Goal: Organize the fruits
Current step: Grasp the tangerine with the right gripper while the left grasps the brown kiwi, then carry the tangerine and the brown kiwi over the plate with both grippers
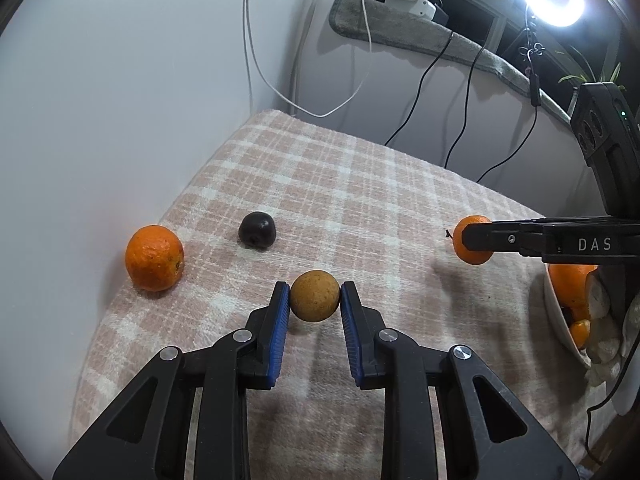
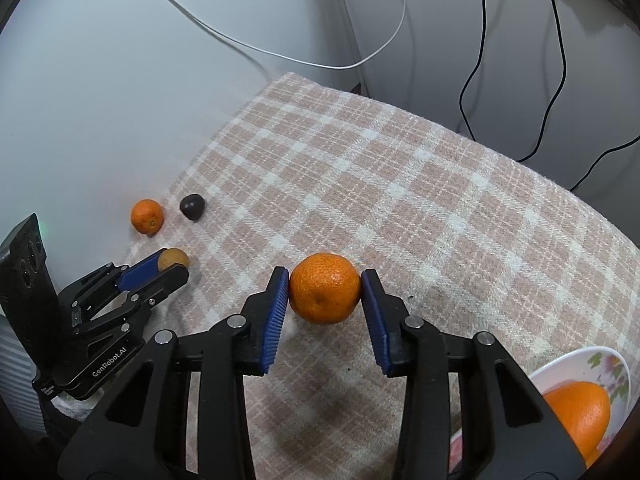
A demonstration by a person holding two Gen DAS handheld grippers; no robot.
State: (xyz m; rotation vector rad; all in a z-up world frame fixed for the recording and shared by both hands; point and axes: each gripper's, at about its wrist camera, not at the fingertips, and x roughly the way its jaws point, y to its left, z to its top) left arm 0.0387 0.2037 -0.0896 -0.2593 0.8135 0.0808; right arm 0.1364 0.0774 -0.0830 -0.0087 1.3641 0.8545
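Left claw (image 1: 315,300) clamped the brown fruit (image 1: 314,295) above the tabletop (image 1: 360,184). Right claw (image 2: 325,286) gripped a tangerine (image 2: 325,288); orange (image 1: 154,258) and plum (image 1: 257,229) lay apart

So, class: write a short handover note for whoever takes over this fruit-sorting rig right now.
Left gripper: shut on the tan round fruit, low over the checked cloth.
Right gripper: shut on the small mandarin.
Done: the white bowl by the right gripper already holds a large orange.
Left: bowl both held fruits, then the orange and dark plum by the wall.
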